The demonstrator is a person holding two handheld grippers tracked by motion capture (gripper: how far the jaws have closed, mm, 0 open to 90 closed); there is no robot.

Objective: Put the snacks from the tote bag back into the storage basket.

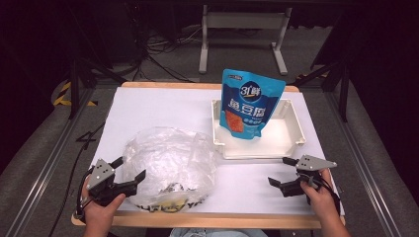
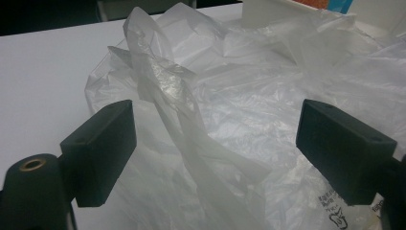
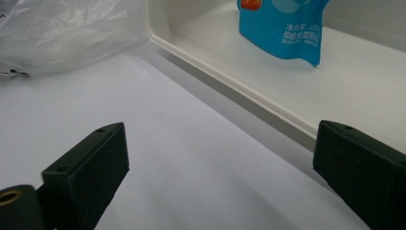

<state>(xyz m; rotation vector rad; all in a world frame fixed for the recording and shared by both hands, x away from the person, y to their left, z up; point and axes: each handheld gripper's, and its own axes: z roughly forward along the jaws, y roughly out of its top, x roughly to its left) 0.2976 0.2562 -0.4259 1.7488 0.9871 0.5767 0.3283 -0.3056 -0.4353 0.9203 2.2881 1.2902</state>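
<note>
The bag (image 1: 170, 165), a thin clear plastic carrier, lies crumpled at the near left of the desk (image 1: 148, 106), close to the near edge. The left gripper (image 1: 129, 174) is at the bag's left side, jaws released and spread wide. In the left gripper view a twisted handle (image 2: 165, 91) of the bag stands up between the jaws but touches neither.

The right gripper (image 1: 279, 172) hovers over bare desk at the near right, jaws likewise released, holding nothing. It sits just in front of the white tray (image 1: 296, 133), which occupies the far right of the desk. A blue pouch (image 1: 249, 101) leans upright inside the tray against its far wall.

Hazards, as judged from this position:

1. Slip. The film is thin and slick. If the left jaws close on a loose fold rather than the twisted handle, the film will likely pull out under load.
2. Drag. The bag is light and rests near the near edge. A sideways closing push may slide it off the desk instead of pinching it.
3. Collapsed mouth. With one handle lifted alone, the opening may stay flat; the right gripper would then find no second edge to take.
4. Contact. The right gripper is near the tray rim; a careless forward move may shove the tray and topple the pouch.
</note>
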